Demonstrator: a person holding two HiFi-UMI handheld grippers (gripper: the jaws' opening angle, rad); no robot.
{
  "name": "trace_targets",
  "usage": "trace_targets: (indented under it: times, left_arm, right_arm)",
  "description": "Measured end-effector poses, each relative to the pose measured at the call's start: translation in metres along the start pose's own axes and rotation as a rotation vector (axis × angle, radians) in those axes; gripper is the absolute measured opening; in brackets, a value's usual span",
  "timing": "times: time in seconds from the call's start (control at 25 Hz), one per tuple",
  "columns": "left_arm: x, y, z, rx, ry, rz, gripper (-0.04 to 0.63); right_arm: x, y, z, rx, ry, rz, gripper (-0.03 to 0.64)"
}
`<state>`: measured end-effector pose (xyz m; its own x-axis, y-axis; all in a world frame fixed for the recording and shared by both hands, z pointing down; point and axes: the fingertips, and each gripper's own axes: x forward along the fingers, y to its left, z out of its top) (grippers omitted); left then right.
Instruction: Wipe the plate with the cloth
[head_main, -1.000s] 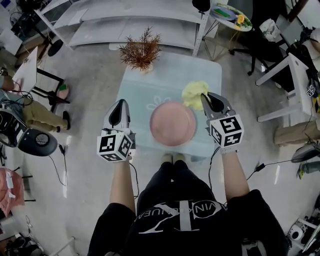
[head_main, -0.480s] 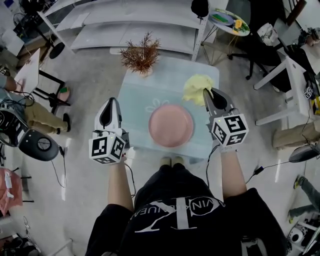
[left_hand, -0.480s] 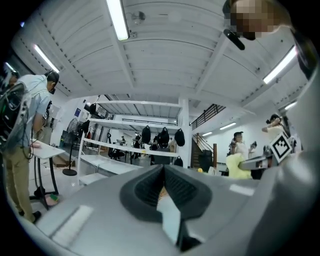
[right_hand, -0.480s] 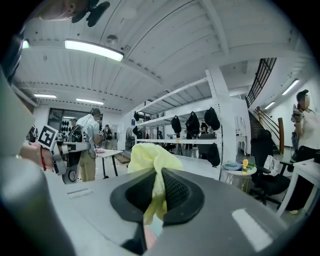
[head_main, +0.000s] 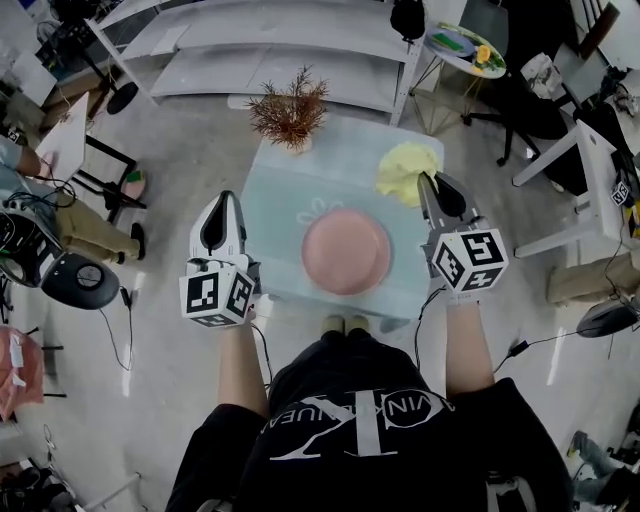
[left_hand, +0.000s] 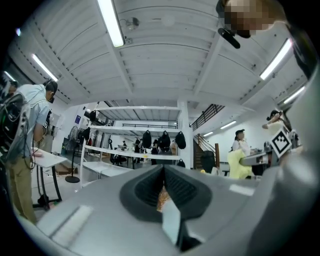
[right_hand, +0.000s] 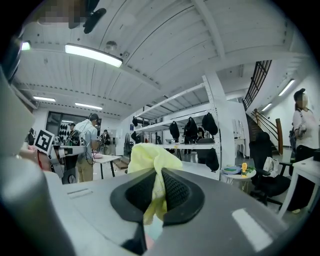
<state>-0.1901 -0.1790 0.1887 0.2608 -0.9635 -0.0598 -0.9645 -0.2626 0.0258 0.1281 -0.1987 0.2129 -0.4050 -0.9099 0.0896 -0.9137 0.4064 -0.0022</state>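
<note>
Yellow cloth (right_hand: 149, 156) is pinched between the clenched jaws of the right gripper (right_hand: 159, 175), its bunched top rising above them. The head view shows only its crumpled bulk past that gripper's tip, over the far right corner of the pale table (head_main: 280, 225); whether it touches the surface I cannot tell. The left gripper (left_hand: 163, 175) has its jaws pressed together on nothing, beside the table's left edge. Between the two lies the pink plate (head_main: 346, 251), clear only in the head view. A dried plant (head_main: 290, 112) stands at the far edge.
</note>
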Motion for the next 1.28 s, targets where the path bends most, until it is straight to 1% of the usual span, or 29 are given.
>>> trace_targets:
  times: [0.2,0.6,1.0,1.28]
  left_arm:
    - [0.007,0.007,-0.001,0.003,0.007,0.002,0.000]
    - [0.003,0.007,-0.001,0.019,0.009,0.012,0.000]
    - [0.001,0.008,-0.012,0.022,0.022,0.013,0.000]
    - [0.002,0.007,-0.011,0.021,0.030,0.015,0.000]
  right_arm:
    - [0.008,-0.003,0.006,0.009,-0.009,-0.008,0.025]
    - [0.005,-0.001,0.005,0.019,-0.011,-0.004,0.025]
    - [0.006,0.001,-0.006,0.024,-0.008,0.002,0.025]
    - [0.007,0.000,-0.007,0.030,0.005,0.007,0.025]
